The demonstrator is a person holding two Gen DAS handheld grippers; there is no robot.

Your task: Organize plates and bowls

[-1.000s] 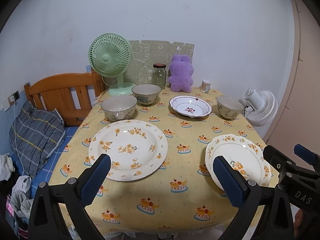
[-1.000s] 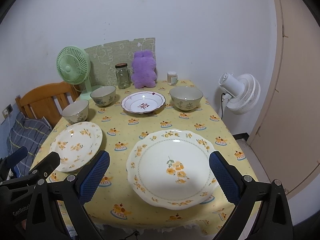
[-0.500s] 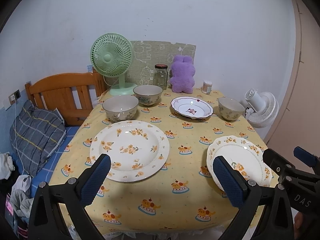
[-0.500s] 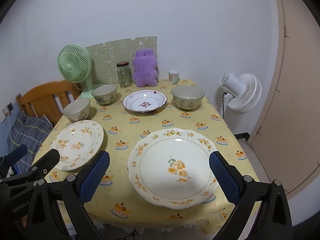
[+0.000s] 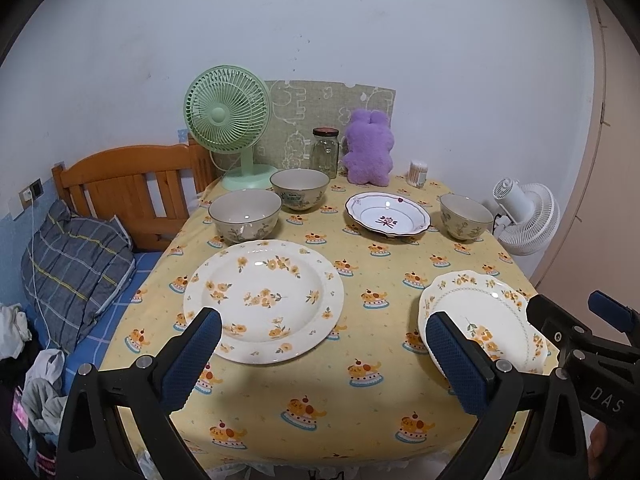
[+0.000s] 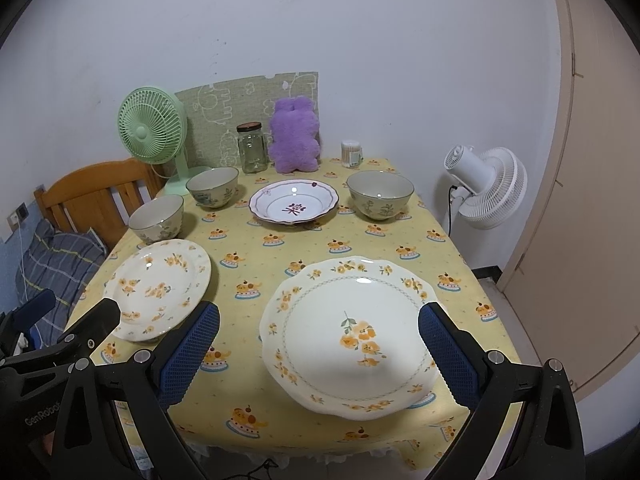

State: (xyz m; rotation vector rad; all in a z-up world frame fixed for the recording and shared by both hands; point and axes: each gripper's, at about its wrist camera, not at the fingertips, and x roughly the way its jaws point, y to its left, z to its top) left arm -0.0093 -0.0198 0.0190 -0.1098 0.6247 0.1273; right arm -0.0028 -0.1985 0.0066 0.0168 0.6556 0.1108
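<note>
Both wrist views face table [image 5: 360, 408], side by side.

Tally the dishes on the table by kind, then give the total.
Plates: 3 (floral plate, scalloped plate, maroon-rimmed plate)
Bowls: 3 (left bowl, back bowl, right bowl)
Total: 6

Left wrist view: scalloped plate [image 5: 480, 312] partly hidden behind the right finger pad [image 5: 456, 364] and the right gripper [image 5: 580, 340], whose body runs off frame. Right wrist view: floral plate [image 6: 160, 288] near rim covered by the left gripper [image 6: 60, 344]. Small jar [image 6: 351, 153] contents too small to tell. Desk [image 6: 320, 240] front edge cut off below the fingers.
</note>
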